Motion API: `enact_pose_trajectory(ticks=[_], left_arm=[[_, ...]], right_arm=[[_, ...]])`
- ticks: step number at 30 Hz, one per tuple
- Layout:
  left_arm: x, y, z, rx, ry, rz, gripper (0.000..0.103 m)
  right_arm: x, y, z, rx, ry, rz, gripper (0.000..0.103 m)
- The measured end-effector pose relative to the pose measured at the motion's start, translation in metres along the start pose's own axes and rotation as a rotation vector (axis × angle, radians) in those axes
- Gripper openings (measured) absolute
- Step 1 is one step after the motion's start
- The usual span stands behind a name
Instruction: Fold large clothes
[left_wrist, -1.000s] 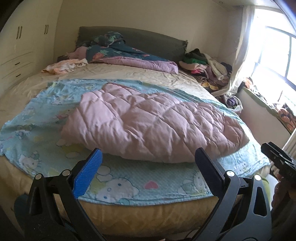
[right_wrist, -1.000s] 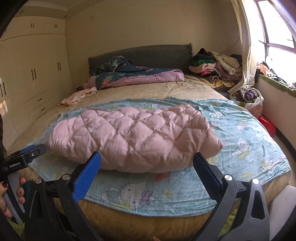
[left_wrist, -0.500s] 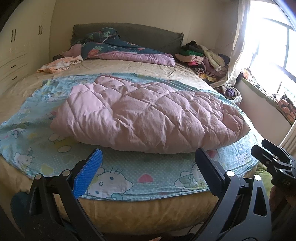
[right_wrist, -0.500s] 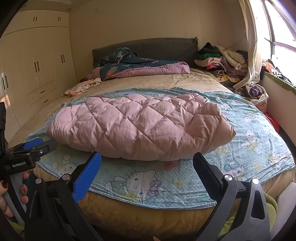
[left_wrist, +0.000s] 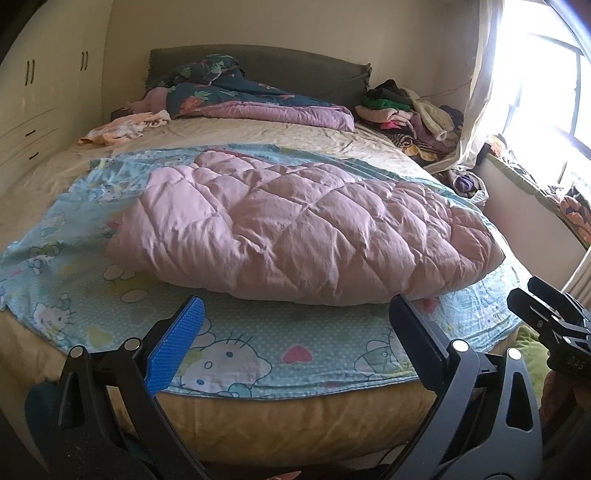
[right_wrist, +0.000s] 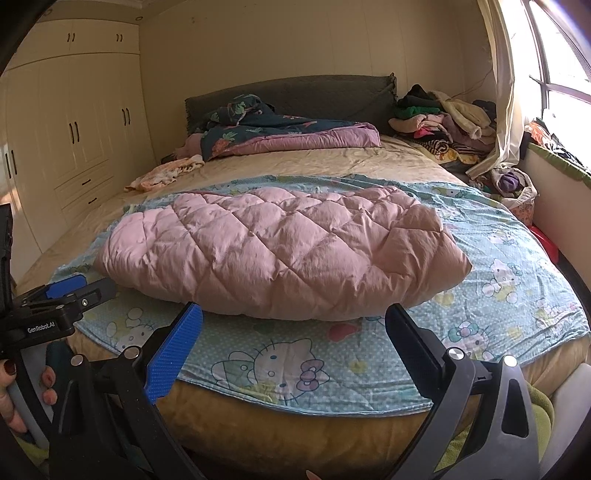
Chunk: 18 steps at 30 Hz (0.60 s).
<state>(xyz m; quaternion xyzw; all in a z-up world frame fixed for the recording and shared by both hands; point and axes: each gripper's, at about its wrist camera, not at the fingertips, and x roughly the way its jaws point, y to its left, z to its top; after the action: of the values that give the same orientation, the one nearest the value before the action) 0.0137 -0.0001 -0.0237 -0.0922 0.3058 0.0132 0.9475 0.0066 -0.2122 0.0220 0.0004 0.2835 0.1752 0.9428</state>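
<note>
Reaching in well means spacing both empty, wide-open tools — left gripper and right gripper — along the pink jacket's near edge, pinching fabric, not the sheet.

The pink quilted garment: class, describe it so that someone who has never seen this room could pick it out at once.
Start at the bed with the dark headboard, then find the light blue cartoon-cat sheet spread over its near end. The pink quilted garment lies on that sheet as one puffy, diamond-stitched mound. Unlike the purple-edged floral quilt by the headboard, it is plain pale pink.
</note>
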Motion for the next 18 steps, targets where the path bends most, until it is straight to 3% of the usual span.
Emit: enact_pose_trajectory(ticks=[18], left_arm=[[-0.0019, 0.0029, 0.0017, -0.001, -0.002, 0.015, 0.094]], right_arm=[[-0.001, 0.0002, 0.0001, -0.001, -0.001, 0.0, 0.099]])
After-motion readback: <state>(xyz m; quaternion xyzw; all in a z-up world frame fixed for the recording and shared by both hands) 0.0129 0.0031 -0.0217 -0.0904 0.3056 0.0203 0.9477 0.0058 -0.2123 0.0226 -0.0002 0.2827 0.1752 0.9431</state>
